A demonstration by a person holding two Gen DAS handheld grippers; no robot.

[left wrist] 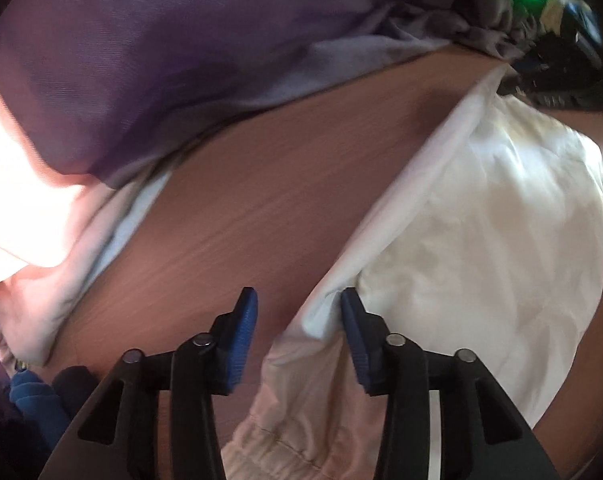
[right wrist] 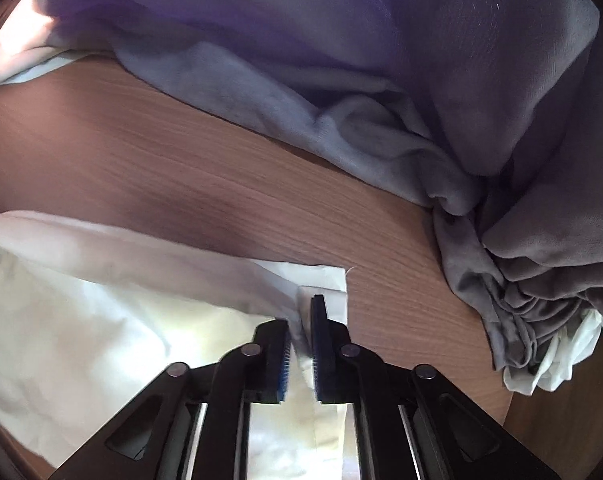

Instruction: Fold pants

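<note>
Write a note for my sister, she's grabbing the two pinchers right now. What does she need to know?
Left gripper: open, holding nothing, at the edge of the white pants.
Right gripper: shut on a corner of the white pants.
The pants lie on the wooden table, still loose and wrinkled. A purple-grey cloth pile sits behind them.
Done: one corner pinched.
Left: grab with the left gripper, then fold.
</note>
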